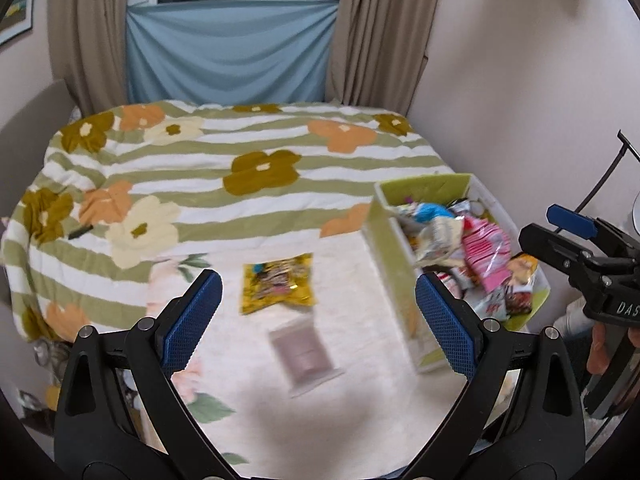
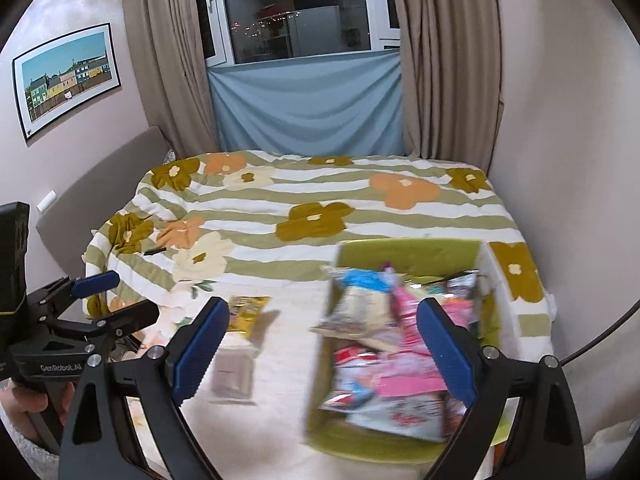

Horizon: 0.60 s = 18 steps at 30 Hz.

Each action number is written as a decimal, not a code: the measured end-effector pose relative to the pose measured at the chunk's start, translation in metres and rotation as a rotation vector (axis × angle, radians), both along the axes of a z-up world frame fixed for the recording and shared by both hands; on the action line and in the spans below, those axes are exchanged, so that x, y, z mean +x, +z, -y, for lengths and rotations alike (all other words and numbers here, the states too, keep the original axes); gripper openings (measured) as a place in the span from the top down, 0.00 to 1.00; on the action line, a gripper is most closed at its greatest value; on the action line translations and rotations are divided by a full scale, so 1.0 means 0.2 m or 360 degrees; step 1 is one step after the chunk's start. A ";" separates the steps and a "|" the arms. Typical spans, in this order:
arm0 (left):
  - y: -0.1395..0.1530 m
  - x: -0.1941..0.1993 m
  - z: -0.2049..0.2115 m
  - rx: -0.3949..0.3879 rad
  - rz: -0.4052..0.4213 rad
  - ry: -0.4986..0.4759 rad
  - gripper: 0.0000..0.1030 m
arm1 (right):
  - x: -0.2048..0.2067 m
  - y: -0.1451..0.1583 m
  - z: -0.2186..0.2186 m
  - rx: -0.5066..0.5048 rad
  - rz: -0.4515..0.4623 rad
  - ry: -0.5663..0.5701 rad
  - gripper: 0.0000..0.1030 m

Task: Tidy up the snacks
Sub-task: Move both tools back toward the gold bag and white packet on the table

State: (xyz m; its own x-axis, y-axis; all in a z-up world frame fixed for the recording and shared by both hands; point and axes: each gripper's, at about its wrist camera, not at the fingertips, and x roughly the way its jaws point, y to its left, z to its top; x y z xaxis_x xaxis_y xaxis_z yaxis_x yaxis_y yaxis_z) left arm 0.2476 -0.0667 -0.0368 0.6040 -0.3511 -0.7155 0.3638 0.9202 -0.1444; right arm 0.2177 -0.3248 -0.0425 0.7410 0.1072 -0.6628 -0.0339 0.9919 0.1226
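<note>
Yellow crinkly snack packet [image 1: 278, 288] and one pale mauve flat pouch [image 1: 306, 354] lie loose on the cream bed sheet [image 1: 360, 280], just left of the green-and-white box [image 1: 390, 248] heaped with wrappers, too jumbled to count. Left tool [image 1: 318, 320] hovers spread and empty above the two; right tool [image 2: 324, 356] spread over the box. Risk: thin foil could slip or drag on the soft bedding.

Open bed [image 1: 248, 208] stretched left of the green box [image 1: 390, 248], broken only by a yellow packet [image 1: 278, 282] and a grey packet [image 1: 306, 354]. Heaped snacks [image 2: 384, 344] filled the box, which stood just beside the wall [image 1: 520, 100].
</note>
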 end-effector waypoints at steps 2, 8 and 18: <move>-0.01 0.04 -0.09 -0.0002 -0.0022 -0.0028 0.06 | 0.02 -0.02 -0.10 0.0005 -0.0017 -0.0012 0.09; -0.08 0.17 -0.31 0.0009 -0.0036 -0.0153 0.06 | 0.06 -0.12 -0.38 0.0045 -0.0070 -0.0022 0.09; -0.35 0.43 -0.28 0.0133 -0.0142 -0.0575 0.06 | 0.12 -0.40 -0.67 -0.0029 -0.0252 -0.0050 0.09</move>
